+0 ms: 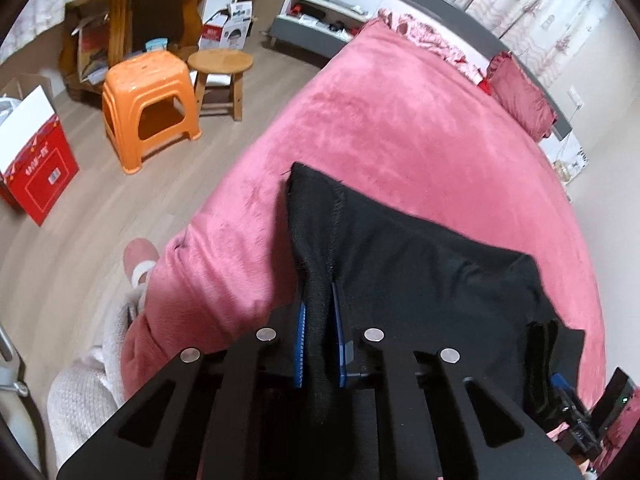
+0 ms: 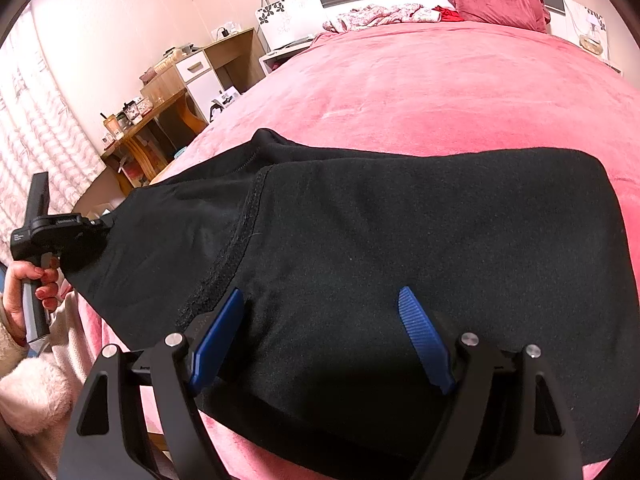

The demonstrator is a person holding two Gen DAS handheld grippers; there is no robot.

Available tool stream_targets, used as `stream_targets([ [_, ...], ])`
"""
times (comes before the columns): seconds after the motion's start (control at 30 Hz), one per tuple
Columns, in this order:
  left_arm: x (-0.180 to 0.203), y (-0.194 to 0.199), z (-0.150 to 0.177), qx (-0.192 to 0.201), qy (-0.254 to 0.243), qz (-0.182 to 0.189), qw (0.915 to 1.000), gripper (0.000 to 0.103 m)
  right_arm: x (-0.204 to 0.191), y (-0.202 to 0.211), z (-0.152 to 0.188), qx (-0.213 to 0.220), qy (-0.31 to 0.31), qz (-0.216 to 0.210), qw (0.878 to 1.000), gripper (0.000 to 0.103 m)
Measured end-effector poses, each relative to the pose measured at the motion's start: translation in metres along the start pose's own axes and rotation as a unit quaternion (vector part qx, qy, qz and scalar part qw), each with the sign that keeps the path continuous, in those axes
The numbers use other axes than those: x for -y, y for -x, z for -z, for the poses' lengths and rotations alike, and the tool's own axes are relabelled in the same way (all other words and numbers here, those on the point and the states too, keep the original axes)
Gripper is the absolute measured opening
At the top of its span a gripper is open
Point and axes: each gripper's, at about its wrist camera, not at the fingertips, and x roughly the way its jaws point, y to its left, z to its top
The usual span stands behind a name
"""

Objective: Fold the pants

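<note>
Black pants (image 2: 420,240) lie folded on a pink plush bed (image 2: 440,92), directly under the spread right tool (image 2: 324,316). The left tool (image 1: 320,320) pinches a pants edge just ahead of it. Beyond, a red pillow (image 2: 496,0); left of the left tool, an orange stool (image 1: 148,104), wooden stool (image 1: 220,64), red box (image 1: 36,168) with unreadable writing.
</note>
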Motion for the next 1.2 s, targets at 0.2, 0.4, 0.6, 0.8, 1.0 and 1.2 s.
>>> stream_targets([
  [0.2,0.028,0.029,-0.005,0.034,-0.018,0.029,0.9988,0.009,0.006,0.006,-0.002,0.015,-0.022,-0.013,1.0,0.08],
  [0.4,0.064,0.058,-0.004,0.063,-0.041,0.067,0.9949,0.009,0.022,0.019,-0.004,0.048,-0.072,-0.008,0.996,0.082],
  [0.6,0.091,0.077,-0.005,0.075,-0.05,0.104,0.9905,0.008,0.04,0.033,-0.005,0.077,-0.12,0.049,0.989,0.088],
  [0.8,0.131,0.095,-0.007,0.082,-0.081,0.149,0.9821,0.008,0.04,0.036,-0.003,0.077,-0.122,0.075,0.987,0.089],
  [1.0,0.191,0.107,-0.007,0.068,-0.121,0.217,0.9662,0.007,0.062,0.056,0.0,0.097,-0.183,0.086,0.975,0.09],
  [1.2,0.274,0.093,0.017,0.029,-0.194,0.279,0.9399,0.002,0.076,0.068,0.002,0.104,-0.216,0.078,0.968,0.091],
])
